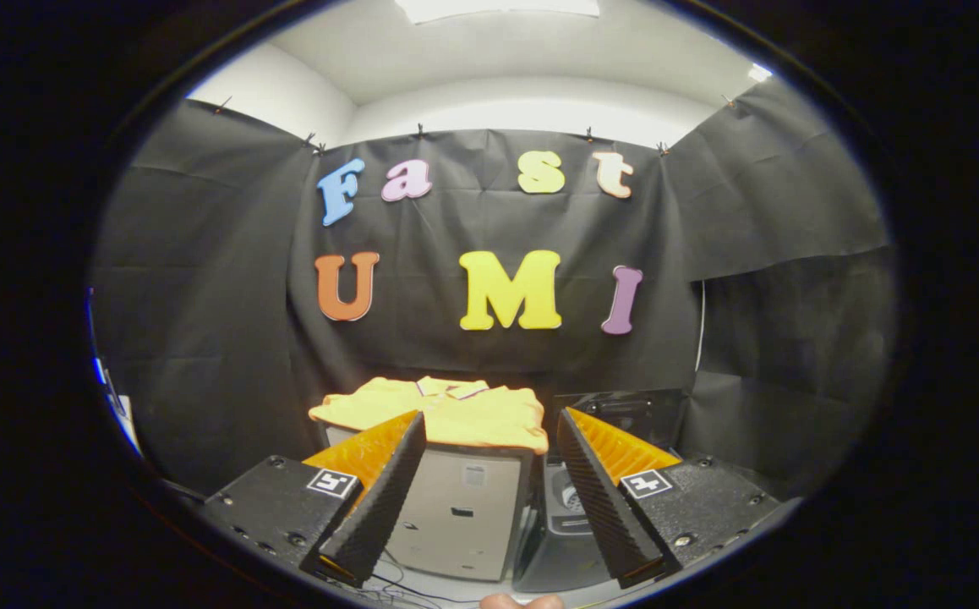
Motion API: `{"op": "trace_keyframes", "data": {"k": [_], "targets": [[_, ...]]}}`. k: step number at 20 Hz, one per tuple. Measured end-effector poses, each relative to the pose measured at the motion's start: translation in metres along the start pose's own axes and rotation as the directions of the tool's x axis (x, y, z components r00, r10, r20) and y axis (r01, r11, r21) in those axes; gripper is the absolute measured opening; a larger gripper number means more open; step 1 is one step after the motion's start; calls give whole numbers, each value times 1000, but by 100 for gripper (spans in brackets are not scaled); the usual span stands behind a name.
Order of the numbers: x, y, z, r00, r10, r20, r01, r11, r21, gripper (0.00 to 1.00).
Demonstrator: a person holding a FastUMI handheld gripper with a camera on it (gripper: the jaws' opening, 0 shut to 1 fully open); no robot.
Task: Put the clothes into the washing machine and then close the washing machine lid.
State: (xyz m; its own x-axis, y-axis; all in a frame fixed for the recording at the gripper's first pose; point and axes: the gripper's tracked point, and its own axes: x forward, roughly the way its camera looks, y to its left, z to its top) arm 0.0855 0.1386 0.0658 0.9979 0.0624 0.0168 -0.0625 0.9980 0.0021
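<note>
**Yellow clothes ahead of the jaws, nothing gripped yet**

Yellow fabric, folded flat, lies on top of a pale box-like unit (462,516) beyond the fingertips. We take this to be the clothes (447,413) the task names. We hold the gripper (492,501) with its fingers spread wide; nothing sits between them, and neither finger touches cloth.

The clothes lie straight ahead and somewhat above the line of the fingers, centred a little toward the left finger (378,499). The pile's long axis runs crosswise to our fingers, left to right, so the near hem faces us broadside.

Just beside the pale unit, ahead of the right finger (599,499), stands a dark machine with a raised dark panel behind it. We judge this to be the washing machine (570,516) with its lid (625,410) up, though the drum opening is too hidden to confirm.

Our judgement: the task is at its start. The coming move calls for advancing forward and lifting slightly, to bring the near edge of the pile between the jaws, then carrying it rightward.

A fingertip of the holding hand (522,601) shows below the fingers.
</note>
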Motion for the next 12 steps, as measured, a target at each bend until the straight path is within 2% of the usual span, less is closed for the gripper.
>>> {"op": "trace_keyframes", "data": {"k": [5,12], "targets": [[38,29,10,998,50,-29,-50,999,13,98],[120,48,13,986,144,-89,-140,989,54,98]]}}
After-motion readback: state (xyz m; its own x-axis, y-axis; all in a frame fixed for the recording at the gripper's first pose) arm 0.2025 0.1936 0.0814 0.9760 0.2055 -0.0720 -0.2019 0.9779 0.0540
